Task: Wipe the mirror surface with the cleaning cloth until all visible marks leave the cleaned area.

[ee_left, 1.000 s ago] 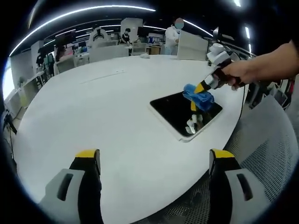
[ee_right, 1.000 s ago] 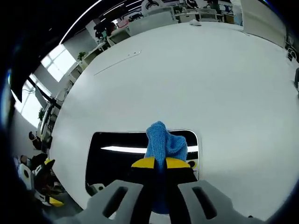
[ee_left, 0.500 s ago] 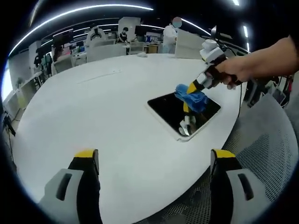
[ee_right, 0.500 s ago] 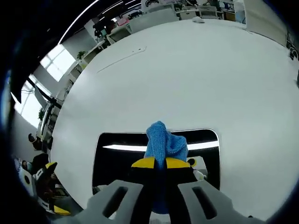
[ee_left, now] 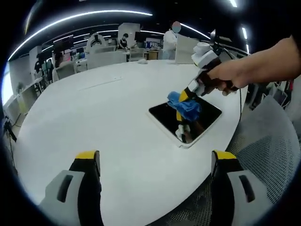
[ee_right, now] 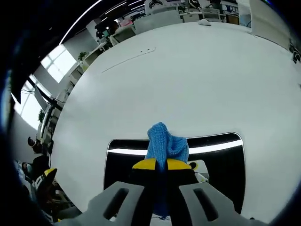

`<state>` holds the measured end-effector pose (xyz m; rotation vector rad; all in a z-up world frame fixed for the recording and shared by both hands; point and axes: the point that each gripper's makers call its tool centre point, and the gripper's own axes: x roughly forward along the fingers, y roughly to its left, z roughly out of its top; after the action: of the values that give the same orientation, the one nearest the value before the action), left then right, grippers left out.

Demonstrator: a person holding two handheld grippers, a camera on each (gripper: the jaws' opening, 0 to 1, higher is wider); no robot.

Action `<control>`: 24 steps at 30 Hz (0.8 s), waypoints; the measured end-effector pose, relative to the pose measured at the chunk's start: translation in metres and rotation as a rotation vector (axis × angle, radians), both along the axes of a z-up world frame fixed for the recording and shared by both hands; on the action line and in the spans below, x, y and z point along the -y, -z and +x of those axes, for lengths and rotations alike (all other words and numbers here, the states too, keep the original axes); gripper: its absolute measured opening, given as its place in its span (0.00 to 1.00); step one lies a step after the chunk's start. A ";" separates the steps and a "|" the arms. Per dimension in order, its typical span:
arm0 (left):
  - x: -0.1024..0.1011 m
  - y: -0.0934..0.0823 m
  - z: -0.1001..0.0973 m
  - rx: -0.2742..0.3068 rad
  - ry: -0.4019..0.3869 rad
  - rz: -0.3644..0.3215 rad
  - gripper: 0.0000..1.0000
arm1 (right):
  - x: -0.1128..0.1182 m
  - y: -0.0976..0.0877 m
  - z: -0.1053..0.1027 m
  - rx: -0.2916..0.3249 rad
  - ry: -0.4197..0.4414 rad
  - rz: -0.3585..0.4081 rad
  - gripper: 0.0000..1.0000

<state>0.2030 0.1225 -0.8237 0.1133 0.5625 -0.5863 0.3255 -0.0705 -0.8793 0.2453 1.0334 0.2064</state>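
A dark rectangular mirror [ee_left: 188,120] with a white frame lies flat near the right edge of the round white table [ee_left: 94,108]. In the left gripper view a hand holds my right gripper [ee_left: 184,97] down on it, shut on a blue cleaning cloth [ee_left: 184,104] that rests on the glass. From the right gripper view the cloth [ee_right: 166,147] bunches up between the shut yellow tips of my right gripper [ee_right: 162,165], over the mirror [ee_right: 127,162]. My left gripper [ee_left: 155,162] stands open over the table's near edge, holding nothing.
A grey mesh chair [ee_left: 265,146] stands at the table's right edge. Desks, screens and people fill the office behind the table. A small white object [ee_right: 205,21] lies on the far side of the table top.
My right gripper has slid the cloth leftward across the mirror, toward its left half. My left gripper stays open in place.
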 end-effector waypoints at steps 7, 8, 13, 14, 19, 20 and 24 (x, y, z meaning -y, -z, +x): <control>0.002 -0.001 0.000 -0.008 -0.007 -0.018 0.97 | -0.030 -0.002 -0.003 -0.012 -0.025 0.034 0.00; 0.001 -0.002 0.001 -0.006 -0.015 -0.017 0.97 | -0.032 -0.002 -0.004 -0.011 -0.029 0.028 0.00; 0.003 -0.001 0.001 -0.007 -0.007 -0.015 0.96 | -0.046 0.000 -0.001 -0.025 -0.032 0.052 0.00; 0.002 -0.001 0.001 -0.005 -0.008 -0.014 0.96 | -0.048 0.000 -0.001 -0.025 -0.035 0.061 0.00; 0.001 -0.001 0.001 -0.008 -0.015 -0.014 0.96 | -0.052 0.000 -0.001 -0.027 -0.038 0.074 0.00; 0.002 0.000 0.001 -0.011 -0.009 -0.013 0.96 | -0.051 0.002 0.000 -0.027 -0.040 0.067 0.00; 0.003 0.002 0.000 -0.015 0.004 -0.003 0.96 | -0.056 0.005 0.006 -0.021 -0.053 0.076 0.00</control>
<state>0.2026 0.1191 -0.8256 0.1072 0.5759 -0.5920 0.3319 -0.0145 -0.8840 0.2900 1.0547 0.2923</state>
